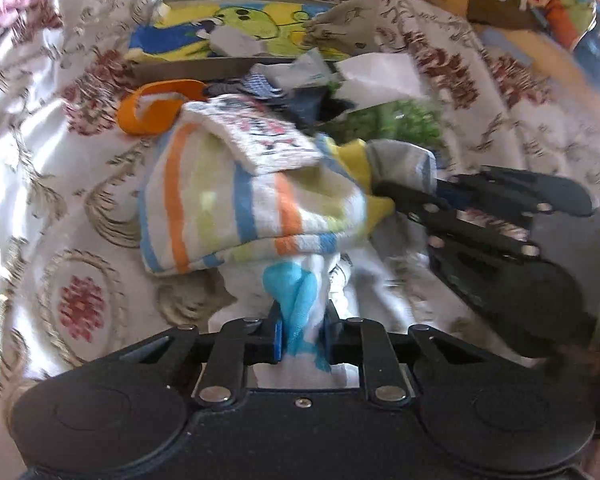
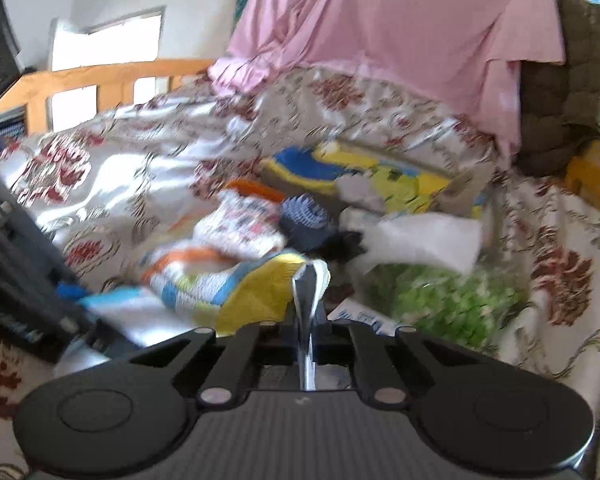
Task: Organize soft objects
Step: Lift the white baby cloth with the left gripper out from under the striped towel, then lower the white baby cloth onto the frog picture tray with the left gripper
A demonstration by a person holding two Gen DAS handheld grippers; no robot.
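Note:
A heap of socks lies on a flowered bedspread (image 1: 40,184). My left gripper (image 1: 302,320) is shut on a white and light-blue sock (image 1: 296,288), which bunches up between its blue pads. Just beyond lies a white sock with orange, blue and green stripes (image 1: 228,216) and a yellow patch (image 2: 260,296). A small patterned white sock (image 1: 260,128) rests on top of it. My right gripper (image 2: 306,316) comes in from the right in the left wrist view (image 1: 384,194). It is shut on a strip of grey cloth (image 2: 308,288) beside the yellow patch.
Behind the heap are an orange sock (image 1: 156,108), dark blue socks (image 2: 304,220), a shallow box with a cartoon print (image 1: 240,32), a white cloth (image 2: 428,240) and a green fuzzy item (image 2: 452,300). A pink sheet (image 2: 400,32) hangs at the back, and a wooden bed rail (image 2: 100,76) stands at the left.

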